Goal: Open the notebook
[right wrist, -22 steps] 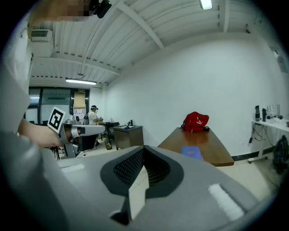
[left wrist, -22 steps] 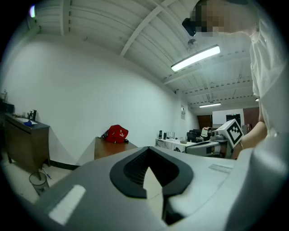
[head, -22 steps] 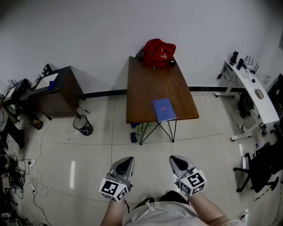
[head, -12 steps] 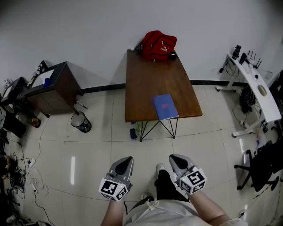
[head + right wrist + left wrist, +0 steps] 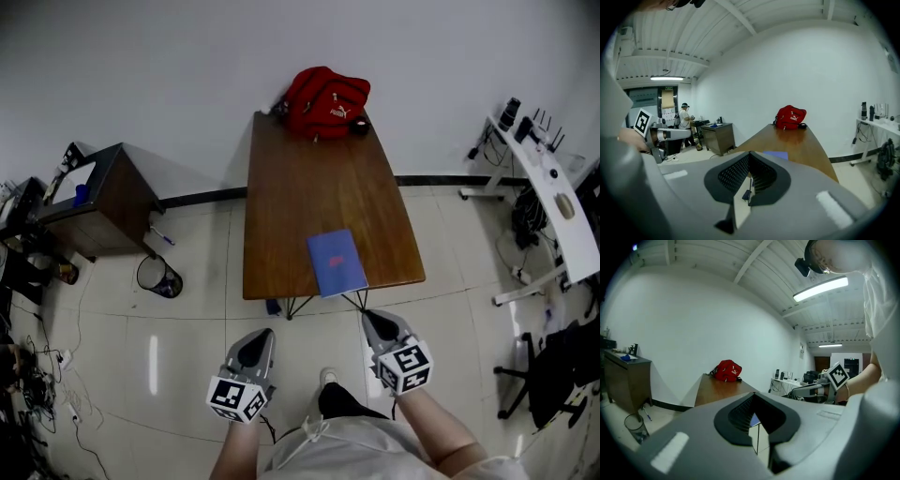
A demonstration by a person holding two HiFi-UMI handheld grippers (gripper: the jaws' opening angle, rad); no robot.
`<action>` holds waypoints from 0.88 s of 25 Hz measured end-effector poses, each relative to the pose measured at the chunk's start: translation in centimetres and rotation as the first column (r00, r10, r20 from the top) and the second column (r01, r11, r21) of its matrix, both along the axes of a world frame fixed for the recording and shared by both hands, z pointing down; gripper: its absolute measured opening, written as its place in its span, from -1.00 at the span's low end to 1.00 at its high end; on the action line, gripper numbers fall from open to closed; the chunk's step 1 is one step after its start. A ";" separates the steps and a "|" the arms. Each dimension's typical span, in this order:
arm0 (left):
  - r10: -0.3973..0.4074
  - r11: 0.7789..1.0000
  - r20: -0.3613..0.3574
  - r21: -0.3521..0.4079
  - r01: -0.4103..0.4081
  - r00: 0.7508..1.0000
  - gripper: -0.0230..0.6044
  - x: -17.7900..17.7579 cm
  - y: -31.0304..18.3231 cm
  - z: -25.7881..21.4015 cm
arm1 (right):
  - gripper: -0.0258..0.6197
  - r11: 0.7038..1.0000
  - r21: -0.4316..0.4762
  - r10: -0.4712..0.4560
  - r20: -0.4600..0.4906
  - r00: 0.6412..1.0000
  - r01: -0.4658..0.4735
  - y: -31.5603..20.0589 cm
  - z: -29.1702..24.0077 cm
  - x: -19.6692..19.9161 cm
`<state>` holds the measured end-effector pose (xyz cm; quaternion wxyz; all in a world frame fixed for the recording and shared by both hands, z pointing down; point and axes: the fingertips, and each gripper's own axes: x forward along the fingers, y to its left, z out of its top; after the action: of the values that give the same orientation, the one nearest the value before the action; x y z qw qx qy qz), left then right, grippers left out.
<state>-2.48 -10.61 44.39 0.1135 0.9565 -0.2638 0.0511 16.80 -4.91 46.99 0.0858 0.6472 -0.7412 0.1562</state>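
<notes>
Table [image 5: 309, 169]; notebook [image 5: 336, 263] apparently closed, head view only.

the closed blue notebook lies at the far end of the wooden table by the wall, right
Not the far end. The closed blue notebook lies at the near end of the wooden table, at its edge. The red bag is what sits by the wall. The head view shows this.

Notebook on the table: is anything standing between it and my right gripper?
Nothing visible does. The closed notebook lies at the near edge of the table, just beyond the right gripper, with only open space between them. The red bag sits at the far end.
</notes>
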 end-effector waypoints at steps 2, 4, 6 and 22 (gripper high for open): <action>0.007 1.000 0.005 -0.008 -0.007 1.000 -0.91 2.3 -1.9 0.3 | -0.91 0.999 -0.024 0.028 0.008 1.000 -0.028 -2.3 0.9 2.7; 0.014 0.999 0.011 -0.029 -0.014 1.000 -0.91 4.2 -3.5 1.1 | -0.91 0.997 -0.068 0.047 0.024 0.999 -0.045 -4.1 2.5 4.8; 0.024 0.998 0.019 -0.057 -0.023 1.000 -0.91 6.2 -4.7 2.3 | -0.91 0.991 -0.126 0.061 0.038 0.997 -0.055 -5.4 4.5 6.5; 0.052 0.964 0.071 -0.265 -0.032 0.996 -0.91 12.5 -10.2 12.6 | -0.61 0.892 -0.444 0.161 0.134 0.978 -0.086 -9.7 19.6 10.7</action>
<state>10.00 -20.85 56.96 0.2282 0.9356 -0.2386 0.1248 27.51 -14.65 66.58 0.1559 0.6420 -0.6494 0.3766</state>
